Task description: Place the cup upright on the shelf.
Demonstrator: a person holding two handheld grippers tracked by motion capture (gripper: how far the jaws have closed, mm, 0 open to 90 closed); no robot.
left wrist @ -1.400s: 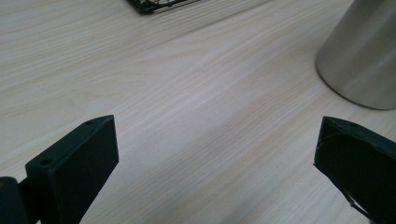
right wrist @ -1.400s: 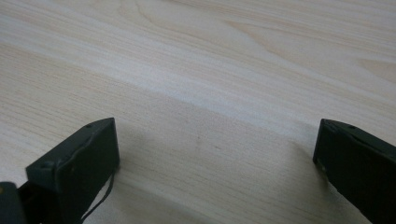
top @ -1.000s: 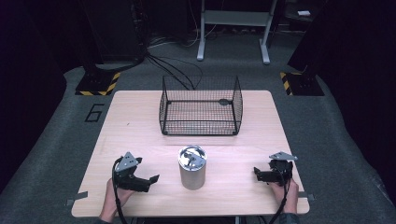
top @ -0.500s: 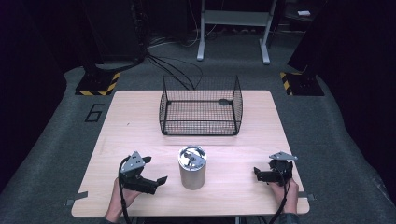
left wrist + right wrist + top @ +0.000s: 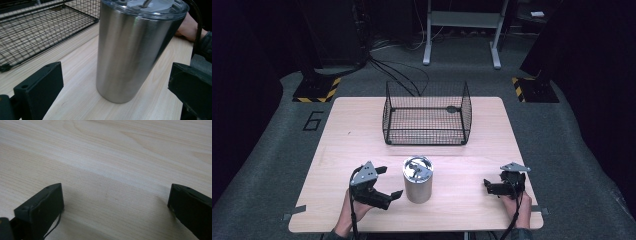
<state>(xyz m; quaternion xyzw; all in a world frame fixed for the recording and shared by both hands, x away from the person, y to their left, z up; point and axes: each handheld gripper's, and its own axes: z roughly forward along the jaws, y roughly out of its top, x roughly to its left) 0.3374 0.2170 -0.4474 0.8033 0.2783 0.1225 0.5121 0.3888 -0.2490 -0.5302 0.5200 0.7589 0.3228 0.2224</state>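
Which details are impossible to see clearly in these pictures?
- Steel tumbler: the left gripper view's top edge cuts off its lid; the high view shows the lid too small to tell what the tumbler holds.
- Small dark thing in the wire basket: too small in the high view to identify.
- Right gripper: small and dark in the high view.

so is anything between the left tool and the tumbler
Nothing visible. The left tool is open and faces the tumbler, and in the left gripper view only bare table lies between its jaws and the tumbler. The basket stands farther back, out of the way.
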